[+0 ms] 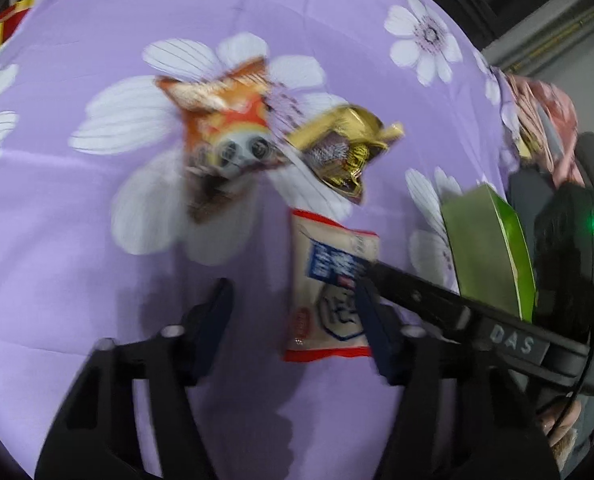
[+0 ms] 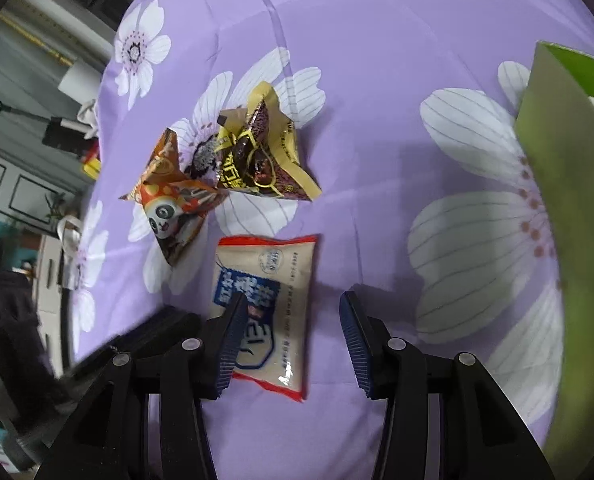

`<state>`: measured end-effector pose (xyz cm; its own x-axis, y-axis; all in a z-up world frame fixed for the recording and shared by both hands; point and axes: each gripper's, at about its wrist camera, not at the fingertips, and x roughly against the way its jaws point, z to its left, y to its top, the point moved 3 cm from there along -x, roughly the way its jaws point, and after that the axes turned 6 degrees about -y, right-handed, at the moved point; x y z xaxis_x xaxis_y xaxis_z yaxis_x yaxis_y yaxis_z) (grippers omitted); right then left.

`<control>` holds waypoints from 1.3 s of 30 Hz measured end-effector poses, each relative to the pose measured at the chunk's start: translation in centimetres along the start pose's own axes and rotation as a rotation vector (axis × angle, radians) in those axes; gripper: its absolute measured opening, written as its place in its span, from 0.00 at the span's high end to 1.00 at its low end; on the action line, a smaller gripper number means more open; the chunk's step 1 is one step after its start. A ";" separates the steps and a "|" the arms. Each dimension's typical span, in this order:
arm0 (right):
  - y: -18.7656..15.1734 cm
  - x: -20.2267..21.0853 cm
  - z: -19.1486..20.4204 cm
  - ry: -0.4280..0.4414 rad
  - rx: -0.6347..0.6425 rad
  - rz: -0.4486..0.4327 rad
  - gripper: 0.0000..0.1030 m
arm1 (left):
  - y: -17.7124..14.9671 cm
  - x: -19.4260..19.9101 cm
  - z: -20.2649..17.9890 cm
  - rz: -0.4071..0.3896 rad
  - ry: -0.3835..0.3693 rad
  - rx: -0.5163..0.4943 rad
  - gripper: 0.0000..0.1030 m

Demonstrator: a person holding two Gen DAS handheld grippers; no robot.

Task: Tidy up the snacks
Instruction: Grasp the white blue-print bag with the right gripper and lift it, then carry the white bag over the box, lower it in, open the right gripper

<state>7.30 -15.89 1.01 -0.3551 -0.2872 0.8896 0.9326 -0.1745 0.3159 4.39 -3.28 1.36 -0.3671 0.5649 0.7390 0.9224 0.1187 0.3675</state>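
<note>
both wrist views angled steeply down, close over the cloth (image 1: 77, 240), sharing white packet (image 2: 265, 304)

White red-edged packet (image 2: 267, 312) flat on lilac floral cloth; orange panda pouch (image 2: 175, 200) and gold-brown pouch (image 2: 259, 156) puffed, touching, just beyond; green box (image 2: 569, 200) upright at right.

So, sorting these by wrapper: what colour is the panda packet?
Orange, with a black-and-white panda face; the panda packet shows best in the right wrist view.
</note>
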 end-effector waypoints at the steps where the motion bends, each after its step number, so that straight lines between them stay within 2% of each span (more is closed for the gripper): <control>1: 0.2 0.2 -0.3 0.001 -0.006 -0.014 0.53 | 0.0 -0.4 0.0 0.010 -0.005 0.000 0.52; 5: 0.1 0.0 -0.7 0.042 -0.057 -0.026 0.53 | -0.1 -0.8 -0.1 0.009 -0.017 -0.017 0.56; 8: -0.4 0.2 -0.8 0.055 -0.046 -0.026 0.53 | 0.0 -1.0 -0.1 0.003 -0.032 -0.025 0.56; 10: -0.5 0.1 -0.7 0.056 -0.039 -0.018 0.53 | -0.1 -1.4 -0.5 0.009 -0.044 -0.036 0.60; 14: -0.6 -0.1 -0.8 0.082 -0.052 -0.018 0.54 | -0.2 -2.2 -1.6 0.010 -0.005 -0.090 0.71; 16: -0.6 -0.2 -0.5 0.111 -0.032 -0.007 0.54 | -0.4 -2.5 -2.1 0.009 -0.022 -0.091 0.70; 17: -0.6 -0.3 -0.4 0.121 -0.030 0.005 0.53 | -0.5 -2.5 -2.3 0.003 -0.004 -0.102 0.70; 19: -0.7 0.0 -0.4 0.112 -0.037 -0.008 0.53 | -0.5 -2.4 -3.1 -0.007 0.021 -0.121 0.72; 21: -0.6 0.6 -0.6 0.109 -0.045 -0.025 0.53 | -0.5 -1.9 -4.2 -0.031 0.015 -0.126 0.73; 30: 0.1 8.7 -3.0 0.093 -0.052 -0.265 0.53 | 0.4 -0.1 -11.4 -0.171 -0.069 -0.281 0.73; 35: -0.3 12.8 -5.3 0.086 -0.092 -0.392 0.53 | 0.3 0.0 -15.2 -0.211 -0.119 -0.366 0.73; 39: -0.5 15.2 -7.5 0.062 -0.151 -0.475 0.53 | 0.5 -1.0 -18.0 -0.187 -0.163 -0.427 0.73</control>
<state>0.96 -27.27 11.89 -0.7455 -0.1973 0.6366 0.6490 -0.4321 0.6261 3.02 -18.53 10.98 -0.4668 0.6900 0.5531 0.6987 -0.0956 0.7089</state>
